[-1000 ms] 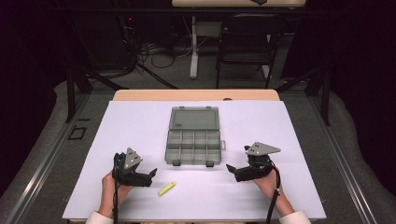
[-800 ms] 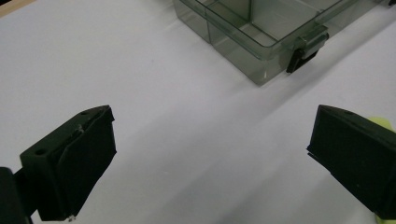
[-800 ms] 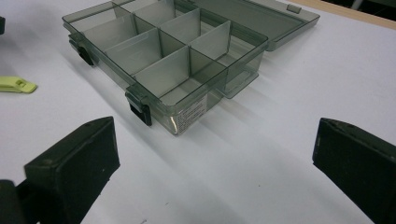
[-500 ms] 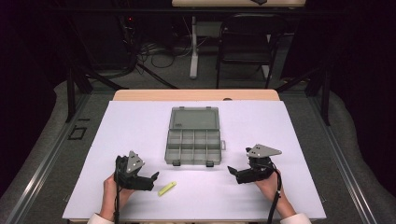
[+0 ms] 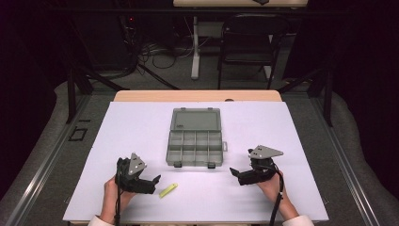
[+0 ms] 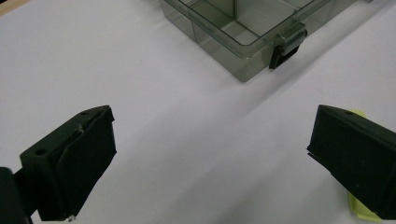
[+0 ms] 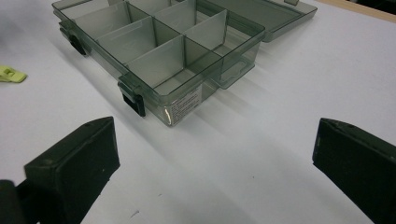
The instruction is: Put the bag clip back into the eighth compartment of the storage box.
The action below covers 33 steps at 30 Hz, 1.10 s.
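Left gripper (image 5: 153,181), jaws spread wide, beside yellow clip (image 5: 168,190).
Right gripper (image 5: 235,173) likewise agape; compartment box (image 5: 194,141) lies open at 12 o'clock.

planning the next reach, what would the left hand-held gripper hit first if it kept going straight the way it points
Probably the yellow clip: the left hand-held gripper, jaws open, points right along the table, the clip just beyond its tips, slightly nearer the person, so it might slip past.

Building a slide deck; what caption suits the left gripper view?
Open left gripper nears a yellow-green clip beside its right-hand jaw, the open compartment box beyond.
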Available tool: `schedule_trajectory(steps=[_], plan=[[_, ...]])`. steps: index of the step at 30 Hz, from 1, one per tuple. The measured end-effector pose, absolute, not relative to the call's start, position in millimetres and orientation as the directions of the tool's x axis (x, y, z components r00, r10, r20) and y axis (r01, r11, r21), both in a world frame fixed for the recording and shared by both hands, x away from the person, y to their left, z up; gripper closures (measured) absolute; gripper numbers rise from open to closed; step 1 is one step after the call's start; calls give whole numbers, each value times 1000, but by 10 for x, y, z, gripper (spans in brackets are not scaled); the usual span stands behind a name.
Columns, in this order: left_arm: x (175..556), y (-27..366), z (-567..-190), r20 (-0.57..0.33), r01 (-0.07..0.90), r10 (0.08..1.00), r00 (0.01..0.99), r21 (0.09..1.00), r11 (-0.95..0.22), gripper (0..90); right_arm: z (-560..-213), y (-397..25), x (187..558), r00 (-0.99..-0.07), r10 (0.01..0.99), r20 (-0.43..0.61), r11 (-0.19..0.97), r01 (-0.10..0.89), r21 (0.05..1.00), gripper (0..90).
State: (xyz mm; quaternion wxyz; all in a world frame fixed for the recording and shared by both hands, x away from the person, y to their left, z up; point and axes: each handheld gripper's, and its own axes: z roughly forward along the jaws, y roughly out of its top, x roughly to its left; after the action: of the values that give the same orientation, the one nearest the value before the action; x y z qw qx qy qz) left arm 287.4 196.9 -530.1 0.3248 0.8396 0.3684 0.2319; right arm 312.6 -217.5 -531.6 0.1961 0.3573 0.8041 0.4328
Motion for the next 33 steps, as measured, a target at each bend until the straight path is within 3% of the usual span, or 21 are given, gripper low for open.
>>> schedule_trajectory(steps=[33], plan=[[2639,1626,-5245,147,469,683,715,624,-625,0,-5346,-2154,3145,-679,734,-10,388,408,827,0]])
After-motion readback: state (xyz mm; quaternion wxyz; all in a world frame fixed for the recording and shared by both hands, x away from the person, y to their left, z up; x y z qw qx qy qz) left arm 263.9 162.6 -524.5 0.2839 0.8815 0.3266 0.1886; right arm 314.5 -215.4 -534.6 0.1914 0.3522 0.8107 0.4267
